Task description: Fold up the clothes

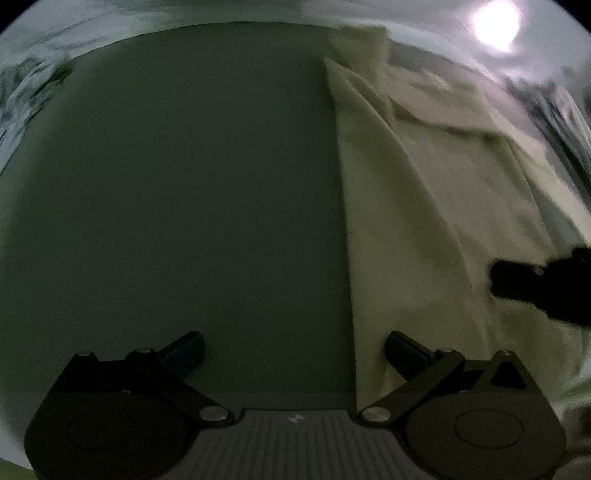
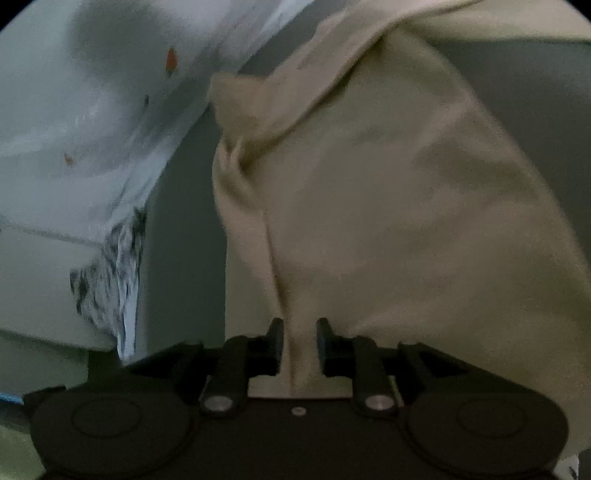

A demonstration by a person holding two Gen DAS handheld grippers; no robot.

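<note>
A cream garment (image 1: 424, 184) lies on the dull green table (image 1: 184, 203), with its straight left edge running up the middle of the left wrist view. My left gripper (image 1: 294, 338) hangs open and wide over that edge, one finger above bare table, the other above cloth, holding nothing. In the right wrist view the garment (image 2: 388, 203) fills most of the picture, lifted and draped. A narrow fold of it runs between the fingers of my right gripper (image 2: 299, 325), whose jaws stand slightly apart and do not clamp it. The right gripper (image 1: 535, 288) shows as a dark shape at the cloth's right side.
The table's far edge curves along the top of the left wrist view, under a bright lamp (image 1: 496, 24). In the right wrist view a pale floor (image 2: 55, 184) lies left of the table edge. A black-and-white patterned cloth (image 2: 107, 280) is near it.
</note>
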